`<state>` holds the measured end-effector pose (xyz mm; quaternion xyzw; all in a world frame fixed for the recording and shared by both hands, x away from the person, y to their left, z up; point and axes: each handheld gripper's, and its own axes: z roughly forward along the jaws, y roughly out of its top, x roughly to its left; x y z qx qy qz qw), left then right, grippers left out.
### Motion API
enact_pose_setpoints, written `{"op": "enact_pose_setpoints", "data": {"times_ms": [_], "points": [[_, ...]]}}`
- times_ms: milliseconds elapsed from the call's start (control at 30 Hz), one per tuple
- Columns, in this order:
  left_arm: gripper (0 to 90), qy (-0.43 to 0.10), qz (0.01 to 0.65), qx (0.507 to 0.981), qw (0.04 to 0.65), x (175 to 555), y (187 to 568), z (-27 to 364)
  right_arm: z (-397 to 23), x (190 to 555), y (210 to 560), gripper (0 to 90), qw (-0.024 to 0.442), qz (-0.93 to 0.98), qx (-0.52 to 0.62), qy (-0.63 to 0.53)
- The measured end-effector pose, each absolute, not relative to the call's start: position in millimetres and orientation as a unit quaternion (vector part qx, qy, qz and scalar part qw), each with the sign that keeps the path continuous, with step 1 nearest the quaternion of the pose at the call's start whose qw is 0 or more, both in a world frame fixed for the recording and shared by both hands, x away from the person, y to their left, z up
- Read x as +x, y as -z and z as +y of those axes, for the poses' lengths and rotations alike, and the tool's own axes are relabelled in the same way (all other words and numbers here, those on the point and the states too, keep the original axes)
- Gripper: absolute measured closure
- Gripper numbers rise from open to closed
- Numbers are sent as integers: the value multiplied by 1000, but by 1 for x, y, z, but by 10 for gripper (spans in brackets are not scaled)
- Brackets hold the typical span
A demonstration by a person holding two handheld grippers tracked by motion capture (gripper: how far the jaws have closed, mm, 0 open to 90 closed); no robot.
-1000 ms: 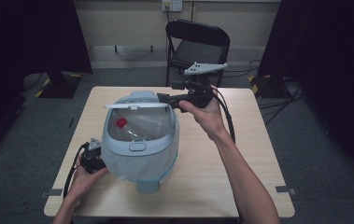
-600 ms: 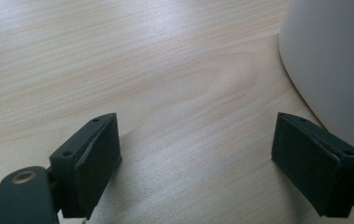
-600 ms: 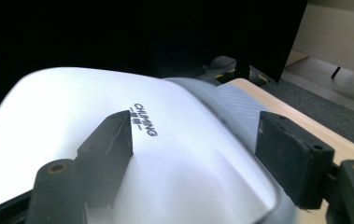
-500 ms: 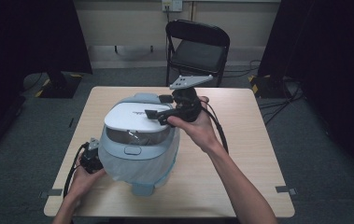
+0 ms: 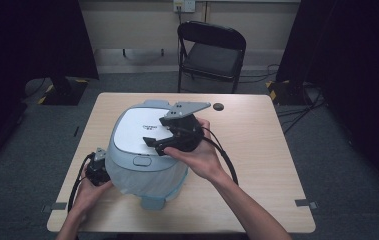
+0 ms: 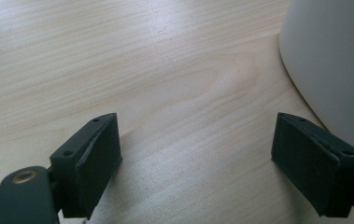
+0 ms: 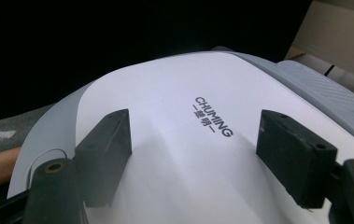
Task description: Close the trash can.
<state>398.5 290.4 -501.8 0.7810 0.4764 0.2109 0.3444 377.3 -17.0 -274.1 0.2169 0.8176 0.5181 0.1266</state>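
The white hinged lid, propped up a second ago, now lies shut on the pale blue rounded rice cooker at the middle of the light wooden table. The right gripper has come down with it and rests over the lid, jaws spread and holding nothing, seemingly to press it closed. The left gripper, jaws also spread and empty, sits at the cooker's side on the table, probably steadying it.

A wooden table bears a rice cooker, apparently shut.
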Motion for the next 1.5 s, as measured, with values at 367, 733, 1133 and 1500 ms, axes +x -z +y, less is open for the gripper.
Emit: {"op": "enact_pose_setpoints", "data": {"times_ms": [367,733,1133,1500], "points": [[153,-211,477,781,345,399,502,290,-17,371,277,257,132,813,211,-527],[153,-211,476,781,344,398,502,290,-15,366,277,257,135,815,205,-525],[153,-210,476,781,344,399,502,291,-16,361,276,276,144,826,195,-509],[154,-210,479,780,345,398,502,291,-88,382,288,203,157,773,284,-544]]}}
